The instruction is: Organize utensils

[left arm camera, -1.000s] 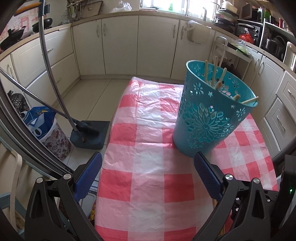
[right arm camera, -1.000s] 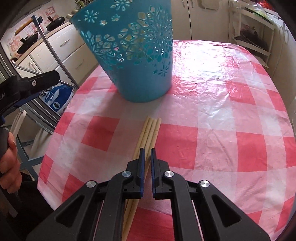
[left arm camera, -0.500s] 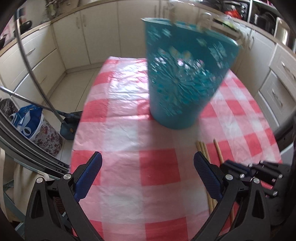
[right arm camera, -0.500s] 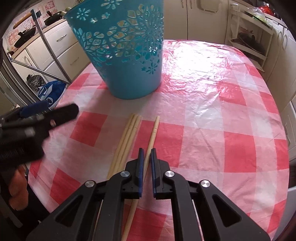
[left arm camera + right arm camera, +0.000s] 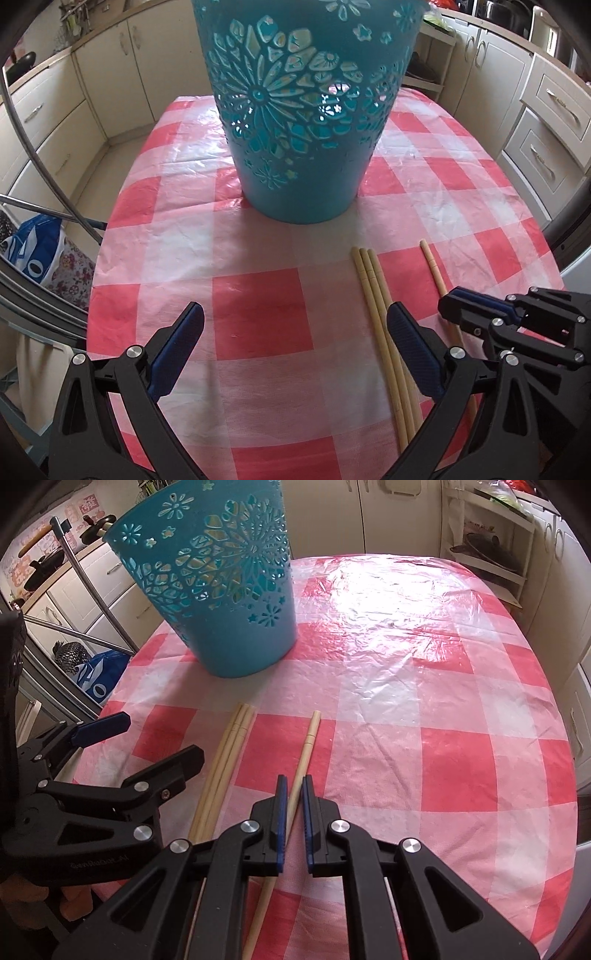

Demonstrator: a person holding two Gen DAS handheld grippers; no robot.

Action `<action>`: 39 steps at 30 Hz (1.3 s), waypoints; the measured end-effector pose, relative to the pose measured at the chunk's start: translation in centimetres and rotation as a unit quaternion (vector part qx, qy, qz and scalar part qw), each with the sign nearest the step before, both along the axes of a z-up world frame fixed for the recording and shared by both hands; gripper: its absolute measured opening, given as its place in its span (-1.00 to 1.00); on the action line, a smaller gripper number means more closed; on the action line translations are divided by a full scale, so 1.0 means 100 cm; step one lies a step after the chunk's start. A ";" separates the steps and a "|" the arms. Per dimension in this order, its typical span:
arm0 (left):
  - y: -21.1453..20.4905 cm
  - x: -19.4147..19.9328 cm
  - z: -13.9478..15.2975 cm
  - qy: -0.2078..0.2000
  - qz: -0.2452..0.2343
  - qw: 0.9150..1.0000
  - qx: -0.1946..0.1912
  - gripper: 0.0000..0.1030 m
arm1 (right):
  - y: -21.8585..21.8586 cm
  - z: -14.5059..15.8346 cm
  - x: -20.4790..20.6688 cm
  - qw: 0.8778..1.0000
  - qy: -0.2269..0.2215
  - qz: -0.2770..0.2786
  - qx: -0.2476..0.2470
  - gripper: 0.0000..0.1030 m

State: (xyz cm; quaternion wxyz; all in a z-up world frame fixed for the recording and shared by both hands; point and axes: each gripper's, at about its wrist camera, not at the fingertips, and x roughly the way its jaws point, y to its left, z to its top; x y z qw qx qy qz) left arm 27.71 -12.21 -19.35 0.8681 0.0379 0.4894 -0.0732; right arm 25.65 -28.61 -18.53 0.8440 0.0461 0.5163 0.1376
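Observation:
A teal cut-out basket stands on the checked tablecloth; its inside is hidden. Three chopsticks lie side by side in front of it. A single chopstick lies apart to their right. My right gripper is shut on that single chopstick, which rests on the cloth and runs between the blue pads. My left gripper stands open low over the cloth, holding nothing; its right finger is just beside the three chopsticks.
Cream kitchen cabinets ring the table. A metal stand and a blue bag sit off the table's left edge. A white shelf rack is at the back right. A hand holds the left gripper.
My left gripper has come down and closer to the basket and chopsticks. The right gripper has slid one chopstick to the right, away from the other three.

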 end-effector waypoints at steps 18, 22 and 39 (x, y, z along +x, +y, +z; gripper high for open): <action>-0.003 0.010 -0.016 0.011 0.010 1.000 0.023 0.85 | -0.003 0.000 0.005 1.000 -0.008 -0.012 0.005 -0.54; 0.000 0.010 -0.015 0.005 0.002 1.000 0.022 0.81 | -0.003 -0.001 0.008 1.000 -0.013 -0.014 0.006 -0.54; -0.013 0.014 -0.009 -0.020 -0.088 0.996 0.005 -0.22 | 0.004 0.000 0.017 0.999 -0.017 0.006 -0.038 -0.85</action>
